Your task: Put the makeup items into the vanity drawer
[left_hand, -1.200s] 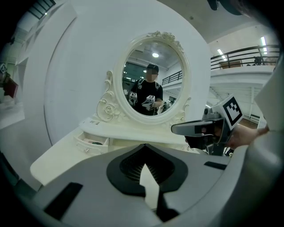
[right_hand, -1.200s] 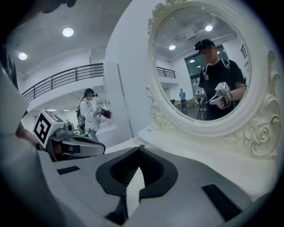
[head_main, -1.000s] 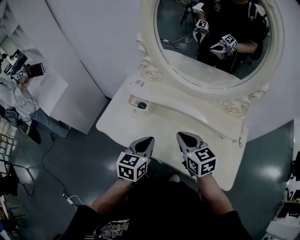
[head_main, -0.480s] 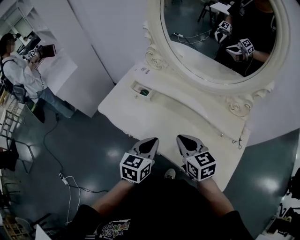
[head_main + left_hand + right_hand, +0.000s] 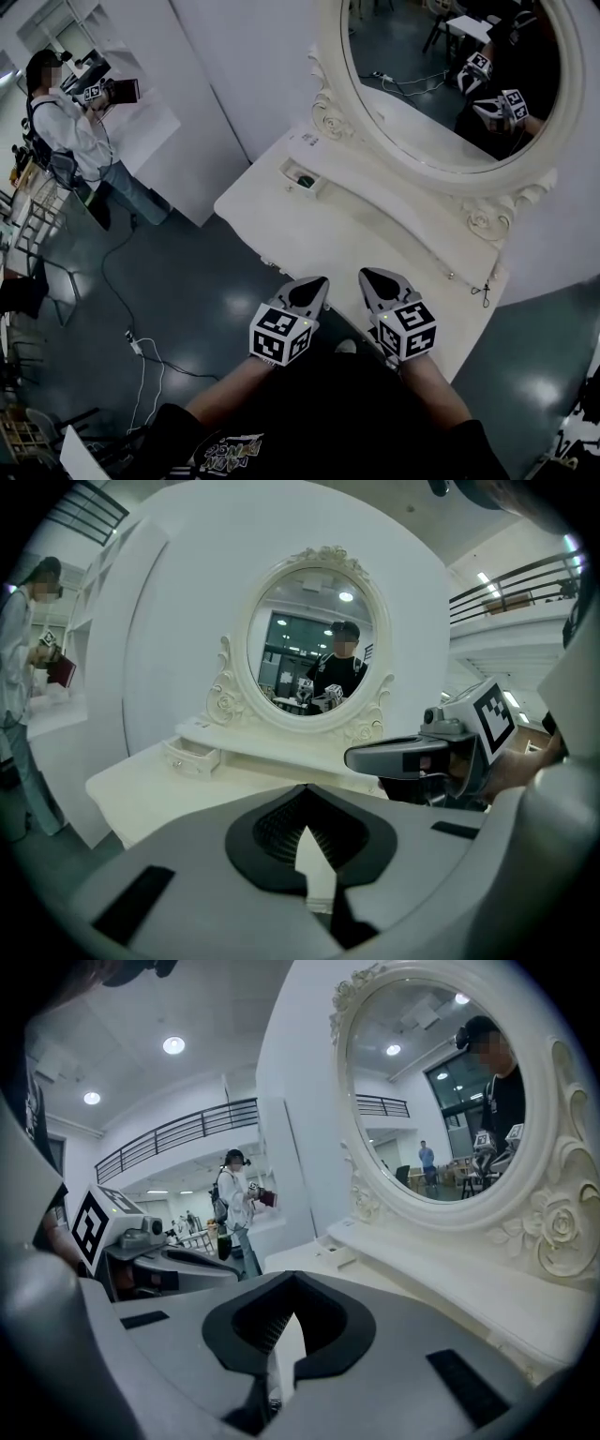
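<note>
Nearest, item one: left claw (image 5: 314, 285), grey shell, black pads, marker cube behind. Its jaws are drawn together on nothing, and its own view shows only a sliver of pale surface between the pads.

Item two: right claw (image 5: 373, 278), same make, jaws likewise closed and empty. I read both as hovering side by side, near each other, just over the front edge of item three.

Item three: white vanity surface (image 5: 309, 234), broad and matt. I find no loose makeup items on it. One small dark speck near its right end (image 5: 485, 294) is too small for me to name.

Item four: small white vanity drawer (image 5: 292, 170), at the back left of the surface below the mirror, standing open. Inside lies a small dark-green object (image 5: 306, 181), the only candidate for makeup I can list. I cannot tell what it is.

Item five: oval mirror in a carved white frame (image 5: 328, 117), upright behind the surface.

Item six, farthest: a person in a pale top (image 5: 70, 131), standing beyond the left end on the dark glossy floor (image 5: 178, 281), well apart from the work.

Step in hand, by my judgement: a pause, either before a first pick or after a last drop. The next move calls for finding any item not yet stowed and parting a claw for it, or else pushing the drawer shut.
</note>
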The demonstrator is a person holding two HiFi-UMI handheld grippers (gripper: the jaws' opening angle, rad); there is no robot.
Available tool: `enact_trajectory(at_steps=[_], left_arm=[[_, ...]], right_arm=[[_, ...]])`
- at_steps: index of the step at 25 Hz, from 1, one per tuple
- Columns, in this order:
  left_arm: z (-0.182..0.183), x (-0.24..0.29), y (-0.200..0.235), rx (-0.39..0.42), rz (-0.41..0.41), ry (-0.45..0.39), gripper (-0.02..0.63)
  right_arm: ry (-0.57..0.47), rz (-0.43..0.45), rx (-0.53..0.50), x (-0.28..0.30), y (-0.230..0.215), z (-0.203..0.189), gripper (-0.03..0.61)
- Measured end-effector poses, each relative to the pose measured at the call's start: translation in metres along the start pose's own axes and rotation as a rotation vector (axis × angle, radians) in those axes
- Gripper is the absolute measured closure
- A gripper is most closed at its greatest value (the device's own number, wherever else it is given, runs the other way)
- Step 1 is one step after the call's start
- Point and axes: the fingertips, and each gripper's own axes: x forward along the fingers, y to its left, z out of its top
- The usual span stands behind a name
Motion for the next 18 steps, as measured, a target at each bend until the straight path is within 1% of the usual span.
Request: enact_trajectory(at_steps=[4,10,18], left_arm=[[0.005,-0.001,0.004,-0.001,0.016,-0.016,0.606],[0.006,0.001,0.005,-0.017,0.020,-0.027,0.606],[-0.001,0.002,0.016,-0.042,0.025,-0.015,0.606]], right_arm=[[0.005,0.013,-0.025,0.001,0.006,0.001,0.549],[0.025,0.020,-0.029,0.002,0.007,-0.003,0.549],[0.044,0.040,-0.029,0.014,0.012,-0.009,0.549]])
